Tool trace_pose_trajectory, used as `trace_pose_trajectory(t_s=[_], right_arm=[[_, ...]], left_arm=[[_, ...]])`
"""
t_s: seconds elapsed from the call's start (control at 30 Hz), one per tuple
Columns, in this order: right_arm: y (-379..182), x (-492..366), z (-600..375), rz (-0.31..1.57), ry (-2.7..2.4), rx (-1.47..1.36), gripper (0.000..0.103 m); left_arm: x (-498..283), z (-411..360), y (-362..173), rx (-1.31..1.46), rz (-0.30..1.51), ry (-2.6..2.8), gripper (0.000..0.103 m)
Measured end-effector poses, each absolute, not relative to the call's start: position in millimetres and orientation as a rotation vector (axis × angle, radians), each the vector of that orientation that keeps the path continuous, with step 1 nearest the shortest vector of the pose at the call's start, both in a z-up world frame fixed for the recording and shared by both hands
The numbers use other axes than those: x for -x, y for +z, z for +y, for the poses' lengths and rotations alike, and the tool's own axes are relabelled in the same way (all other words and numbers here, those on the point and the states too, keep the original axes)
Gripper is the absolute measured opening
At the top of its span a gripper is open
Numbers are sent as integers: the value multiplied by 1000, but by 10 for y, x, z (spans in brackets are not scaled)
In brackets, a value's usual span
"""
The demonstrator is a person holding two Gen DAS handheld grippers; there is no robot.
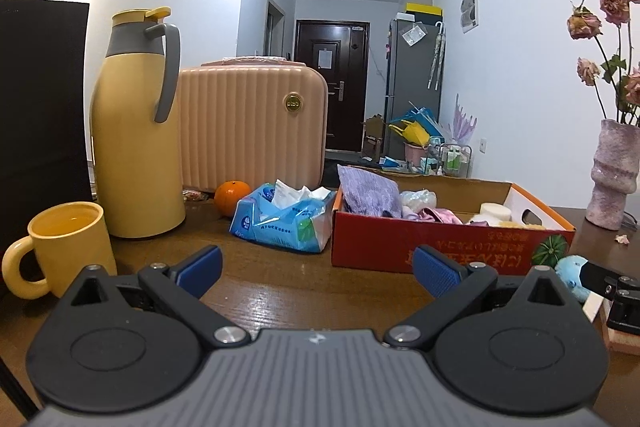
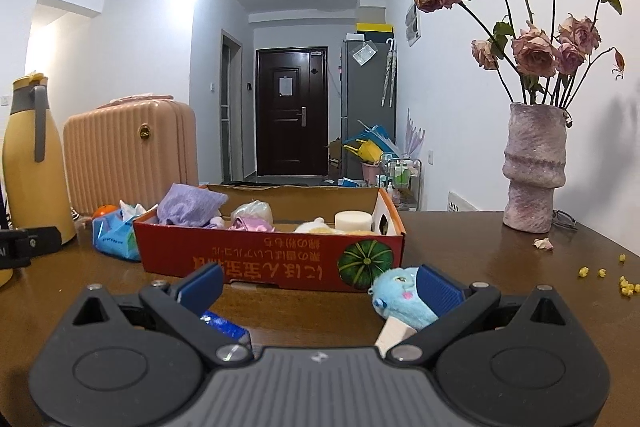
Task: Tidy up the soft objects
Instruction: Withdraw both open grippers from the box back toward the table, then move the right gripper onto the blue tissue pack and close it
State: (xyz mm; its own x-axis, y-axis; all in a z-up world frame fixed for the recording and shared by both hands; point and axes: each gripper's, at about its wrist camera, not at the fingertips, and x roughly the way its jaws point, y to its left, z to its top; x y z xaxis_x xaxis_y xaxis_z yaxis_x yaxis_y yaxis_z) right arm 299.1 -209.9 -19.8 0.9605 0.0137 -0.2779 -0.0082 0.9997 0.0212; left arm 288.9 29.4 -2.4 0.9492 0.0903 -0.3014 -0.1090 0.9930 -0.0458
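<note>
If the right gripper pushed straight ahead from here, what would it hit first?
Probably the red cardboard box, its front wall facing the open right gripper. The blue plush toy sits right of centre, by the right finger.

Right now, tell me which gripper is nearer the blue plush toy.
Right. The right gripper has the blue plush toy lying against its right finger. The left gripper sits further left, with the toy beyond its right finger.

Left gripper (image 1: 318, 269): ribbed grey body with small white logo, two round black discs, black link arms with silver screws, textured blue finger pads (image 1: 200, 267). Right gripper (image 2: 320, 287): same build, same blue pads (image 2: 438, 289).
</note>
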Motion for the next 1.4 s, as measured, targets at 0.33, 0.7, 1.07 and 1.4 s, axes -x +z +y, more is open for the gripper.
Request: trace_pose_trajectory(t_s=[0.33,0.7,1.07,1.4], right_arm=[[-232,-2947,-2112,303,15,-7,103],[-264,-2977,-2097,322,14,0,103],[-287,-3000,-2074,339,22,11,103],[-325,-3014,-2008,362,37,28,103]], left_arm=[[-2822,265,-40,53,312,81,103],[-2825,264,-52,62,337,45,103],[-2794,377,-45,53,341,47,103],[-2795,500,-54,38,351,49,103]])
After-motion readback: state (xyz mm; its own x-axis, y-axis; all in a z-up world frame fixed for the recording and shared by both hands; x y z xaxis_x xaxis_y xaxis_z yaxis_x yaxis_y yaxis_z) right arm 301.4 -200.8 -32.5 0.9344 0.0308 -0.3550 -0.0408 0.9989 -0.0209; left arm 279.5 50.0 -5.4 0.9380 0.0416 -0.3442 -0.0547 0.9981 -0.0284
